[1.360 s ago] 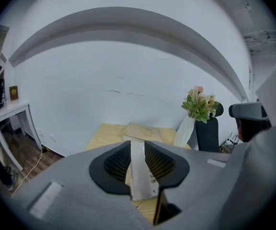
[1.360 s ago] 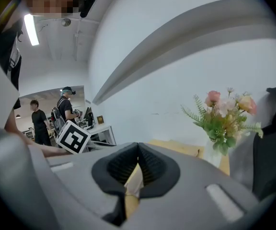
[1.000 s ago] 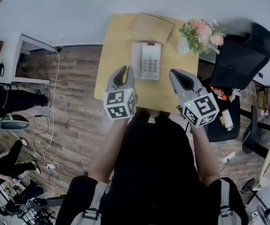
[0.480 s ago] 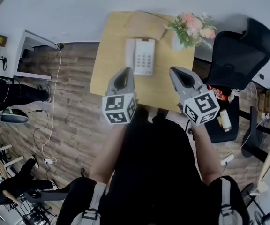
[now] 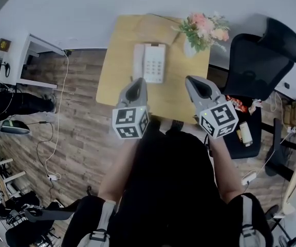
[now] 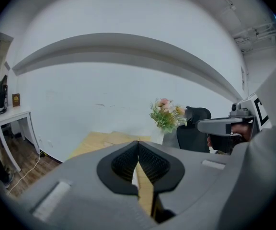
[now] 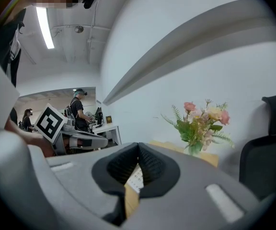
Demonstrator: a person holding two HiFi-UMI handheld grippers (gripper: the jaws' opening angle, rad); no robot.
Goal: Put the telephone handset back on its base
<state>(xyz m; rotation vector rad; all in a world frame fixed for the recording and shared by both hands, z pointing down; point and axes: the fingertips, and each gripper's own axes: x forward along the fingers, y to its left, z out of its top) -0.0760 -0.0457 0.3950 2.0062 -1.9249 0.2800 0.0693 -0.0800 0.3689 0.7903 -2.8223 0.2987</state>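
A white telephone [image 5: 149,62] sits on the wooden table [image 5: 116,84], keypad up, with its handset [image 5: 138,60] lying along the left side of the base. My left gripper [image 5: 136,82] hovers over the table's near edge, short of the phone, jaws shut and empty [image 6: 138,146]. My right gripper [image 5: 196,82] hangs at the same distance to the right, also shut with nothing in it [image 7: 138,148]. In the right gripper view a strip of the keypad [image 7: 137,177] shows just below the closed jaws.
A vase of pink flowers [image 5: 202,29] stands at the table's back right, a tan pad [image 5: 155,23] at the back. A black office chair [image 5: 261,60] is right of the table. White desks [image 5: 32,60] and cables [image 5: 59,112] lie on the wood floor to the left.
In the head view the table, phone and flowers have slid left and slightly up. Both grippers stay in about the same place near the table's front edge.
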